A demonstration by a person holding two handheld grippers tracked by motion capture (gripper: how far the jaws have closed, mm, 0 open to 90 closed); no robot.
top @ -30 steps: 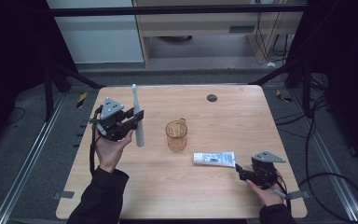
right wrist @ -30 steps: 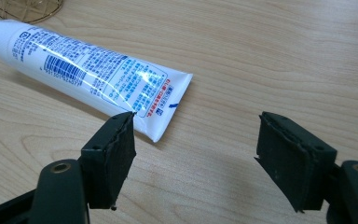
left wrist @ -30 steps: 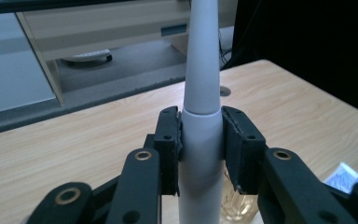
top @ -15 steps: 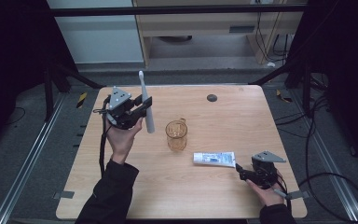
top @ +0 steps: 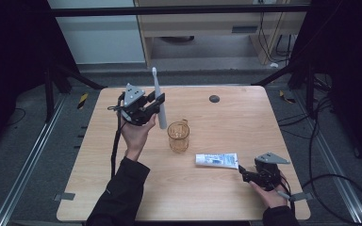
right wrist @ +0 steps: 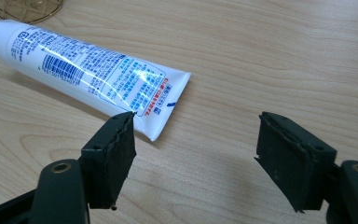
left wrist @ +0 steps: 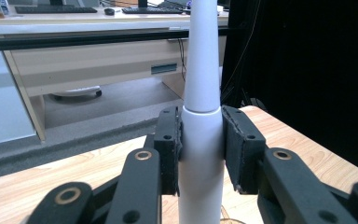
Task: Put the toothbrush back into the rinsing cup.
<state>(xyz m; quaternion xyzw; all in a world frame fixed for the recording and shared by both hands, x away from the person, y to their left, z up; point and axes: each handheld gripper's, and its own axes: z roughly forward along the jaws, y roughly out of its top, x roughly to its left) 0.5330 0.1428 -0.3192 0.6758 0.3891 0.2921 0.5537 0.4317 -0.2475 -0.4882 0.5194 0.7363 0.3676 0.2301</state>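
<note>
Toothbrush (top: 158,96): white, upright, clamped in the left claw (top: 152,104), upper left of frame; carried since a second ago rightward, nearer the amber cup (top: 178,135). Likely bound for it. Right claw (top: 243,173): wide, empty, beside toothpaste tube (top: 216,160) on counter (top: 226,117).

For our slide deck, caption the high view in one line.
Left tool holds a toothbrush upright near the cup; right tool open by the toothpaste.

Open tongs (right wrist: 193,156) (2 black jaws) beside toothpaste tube (right wrist: 86,72)
</note>
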